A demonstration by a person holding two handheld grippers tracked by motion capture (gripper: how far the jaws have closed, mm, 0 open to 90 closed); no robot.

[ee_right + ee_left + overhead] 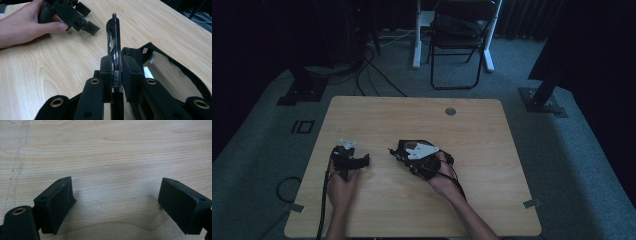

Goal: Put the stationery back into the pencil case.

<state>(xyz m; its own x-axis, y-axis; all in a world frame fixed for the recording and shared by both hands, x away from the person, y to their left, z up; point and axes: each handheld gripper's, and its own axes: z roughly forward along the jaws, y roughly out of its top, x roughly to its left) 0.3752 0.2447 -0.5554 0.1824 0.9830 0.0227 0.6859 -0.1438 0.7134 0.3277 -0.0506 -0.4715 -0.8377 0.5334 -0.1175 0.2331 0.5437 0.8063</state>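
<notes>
Right gripper (116, 75): jaws closed on a black pen (115, 45), held near its lower barrel; the pen runs forward between the jaws, its clip and end reaching out beyond them above the table. A small barcode label sits on the barrel at the grip. In the high view this gripper (398, 151) lies left of the table's centre, pen tip pointing left, grey three-cornered plate on top, held by the right hand (443, 181).

Black pouch (160, 65): open, with a strap-like edge, lying on the table just beside the right gripper's jaws, on their right in that gripper's view; a white tag shows inside it.

Left gripper (116, 202): jaws wide apart, nothing between them, bare wood below. In the high view it (362, 161) rests near the table's left edge, held by the left hand (341, 189), jaws pointing right toward the pen; the two grippers are near but apart. A cable trails from it off the front edge.

Table (492, 165): light wood, rounded corners, a round grommet (450, 111) near the far edge.

Surroundings: grey carpet; a black folding chair (458, 40) beyond the far edge, well apart; loose cables (367, 70) on the floor at far left; dark stand bases on both sides.
</notes>
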